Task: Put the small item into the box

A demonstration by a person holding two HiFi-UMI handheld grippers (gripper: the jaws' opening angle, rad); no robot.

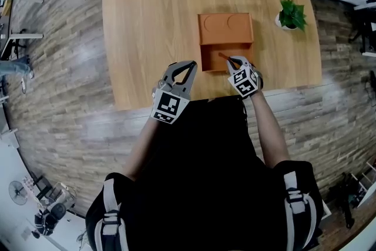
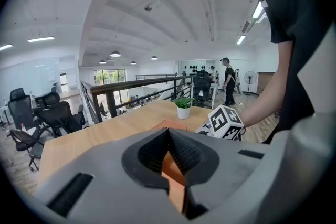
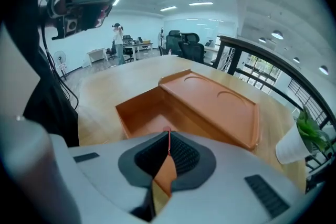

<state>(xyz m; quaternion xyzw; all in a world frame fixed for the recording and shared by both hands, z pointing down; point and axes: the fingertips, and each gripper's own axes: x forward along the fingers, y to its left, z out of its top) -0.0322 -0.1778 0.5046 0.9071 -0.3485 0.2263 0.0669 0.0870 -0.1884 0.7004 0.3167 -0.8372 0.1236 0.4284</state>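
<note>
Right gripper over the open box, small item pinched

I have the right gripper point(image 1: 234, 60) clenched on the small item point(image 1: 223, 56), a thin red sliver at its jaw tips, held above the box point(image 1: 201, 59) at frame centre, presumably so that it falls inside when released. The left gripper point(image 1: 187, 66) waits just left of the box, jaws together on nothing, likely kept clear. I see no readable writing, only square markers on the gripper cubes.

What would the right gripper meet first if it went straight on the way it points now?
Probably the open orange box: the right gripper, jaws shut on a thin red item, points into its open compartment. Whether floor or inner wall comes first is unclear.
</note>
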